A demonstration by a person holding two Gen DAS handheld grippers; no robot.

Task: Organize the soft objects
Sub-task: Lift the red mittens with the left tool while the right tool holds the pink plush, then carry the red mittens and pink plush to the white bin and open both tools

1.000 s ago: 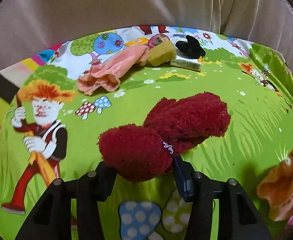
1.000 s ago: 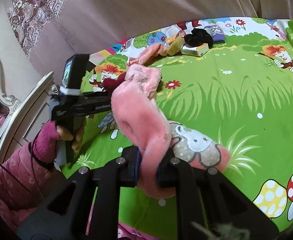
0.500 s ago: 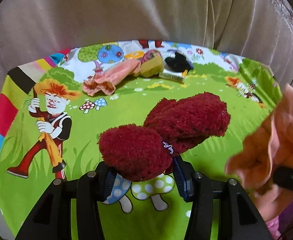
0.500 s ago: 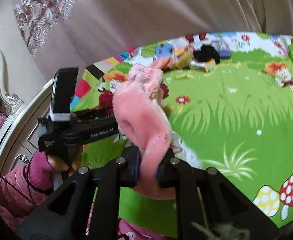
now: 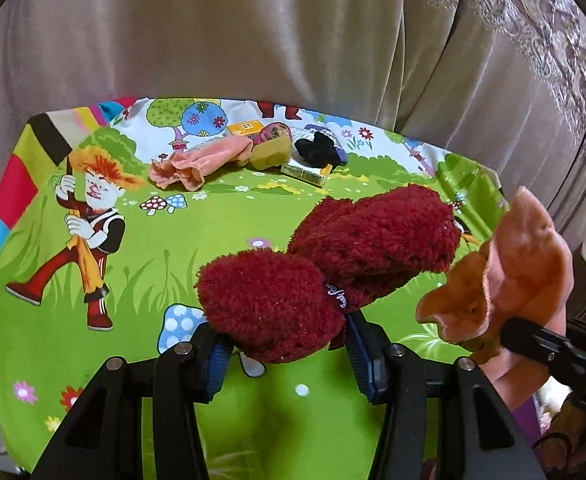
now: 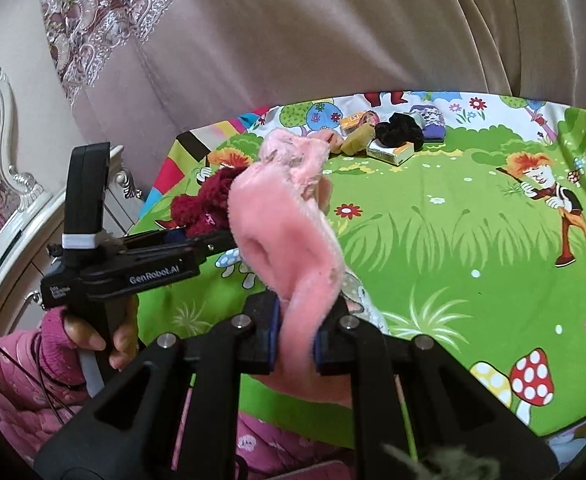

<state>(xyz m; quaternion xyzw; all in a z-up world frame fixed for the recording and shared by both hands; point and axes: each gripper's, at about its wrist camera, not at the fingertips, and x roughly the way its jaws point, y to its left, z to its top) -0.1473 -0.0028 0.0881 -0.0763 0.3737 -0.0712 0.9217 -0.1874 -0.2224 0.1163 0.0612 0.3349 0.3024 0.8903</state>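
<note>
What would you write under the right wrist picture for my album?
Right gripper pinches a fluffy pink sock above the cartoon meadow cloth.

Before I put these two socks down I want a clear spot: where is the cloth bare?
The green grass stretch of the printed cloth lies bare, from the cartoon boy on the right to the mushrooms at the near edge. The far edge is crowded: a pink sock, yellow sponge, small box and black scrunchie.

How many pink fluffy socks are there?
2. One pink sock is clamped in the right gripper; the other lies at the cloth's far edge. More could be hidden in that pile.
</note>
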